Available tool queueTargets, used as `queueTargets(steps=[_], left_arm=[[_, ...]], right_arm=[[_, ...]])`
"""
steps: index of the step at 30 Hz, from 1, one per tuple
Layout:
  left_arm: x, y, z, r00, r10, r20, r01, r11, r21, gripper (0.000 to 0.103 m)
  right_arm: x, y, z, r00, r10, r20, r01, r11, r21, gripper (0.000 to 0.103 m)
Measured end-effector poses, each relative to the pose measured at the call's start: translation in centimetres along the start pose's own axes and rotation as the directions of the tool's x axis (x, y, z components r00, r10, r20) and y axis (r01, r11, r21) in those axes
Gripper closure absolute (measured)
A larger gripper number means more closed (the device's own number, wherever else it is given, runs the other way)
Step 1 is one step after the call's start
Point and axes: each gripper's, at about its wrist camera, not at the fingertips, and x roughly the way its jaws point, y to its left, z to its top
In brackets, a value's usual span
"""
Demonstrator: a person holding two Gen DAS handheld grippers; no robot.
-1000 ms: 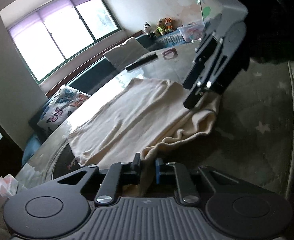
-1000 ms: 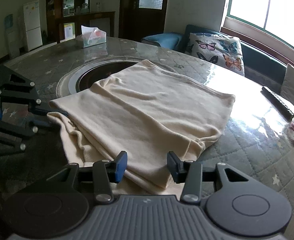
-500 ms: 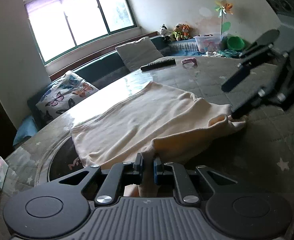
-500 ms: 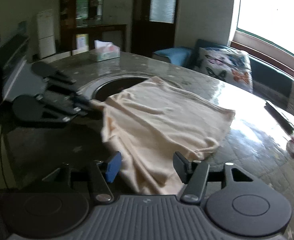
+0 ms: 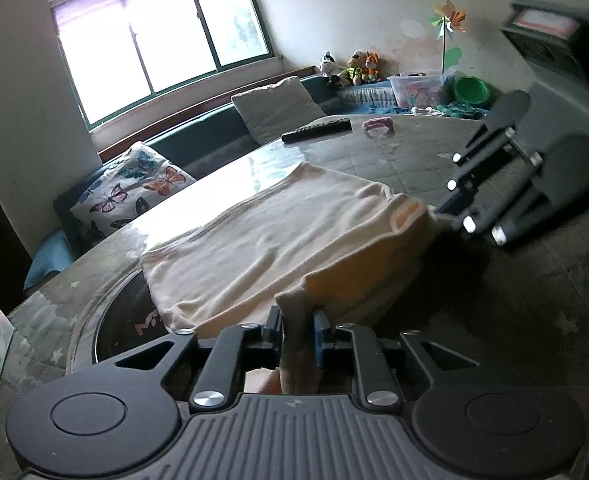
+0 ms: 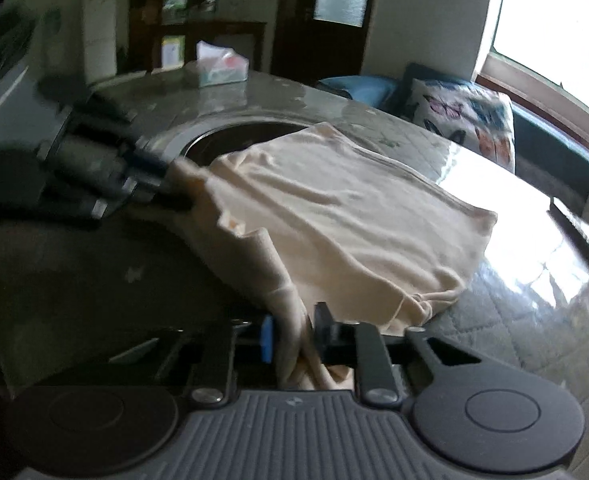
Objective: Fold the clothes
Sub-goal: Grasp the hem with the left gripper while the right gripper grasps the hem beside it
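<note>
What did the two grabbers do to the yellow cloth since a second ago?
The right gripper, open a second ago, has shut on the cream garment. Both grippers have lifted its near edge off the table. The left gripper stays clamped on its corner. The far half of the cloth, the remote and the tissue box stayed put.

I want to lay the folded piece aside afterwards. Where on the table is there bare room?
Free: the quilted tabletop on the near side of the cream garment, and the stretch between the garment and the remote. Crowded: the far edge by the remote and pink item, and the tissue box side. Both tools, left and right, grip the garment.
</note>
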Motion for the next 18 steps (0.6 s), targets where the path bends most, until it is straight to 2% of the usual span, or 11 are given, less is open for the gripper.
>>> queueTargets(steps=[2,3,9,12,14,18], left_arm=[[-0.3,-0.3,-0.5,1.000,0.015,0.001,-0.015,1.000,0.011,0.066],[-0.3,-0.4,-0.7,1.000,0.023,-0.001,-0.023,1.000,0.018,0.065],[-0.6,-0.8,-2.4,0.999,0.044,-0.025,-0.042,0.995,0.086,0.064],[-0.6,-0.5,-3.1,0.998,0.050,-0.035,-0.046,0.993,0.105,0.069],[-0.6,-0.4,-3.2,0.998,0.048,-0.032,-0.045,0.993,0.108,0.079],[-0.6,-0.3,-2.9,0.999,0.047,-0.021,-0.045,0.994,0.099,0.089]], right_arm=[[-0.2,-0.7,0.4,1.000,0.010,0.007,-0.010,0.999,0.046,0.088],[-0.2,-1.0,0.6,1.000,0.012,0.012,-0.013,0.998,0.062,0.089],[-0.7,-1.6,1.3,1.000,0.004,0.031,-0.007,0.995,0.097,0.089],[-0.8,-1.7,1.2,1.000,-0.004,0.030,0.001,0.995,0.103,0.089],[-0.7,-1.5,0.9,1.000,-0.009,0.025,0.007,0.995,0.104,0.088],[-0.3,-1.2,0.3,0.999,-0.026,0.026,0.023,0.994,0.108,0.092]])
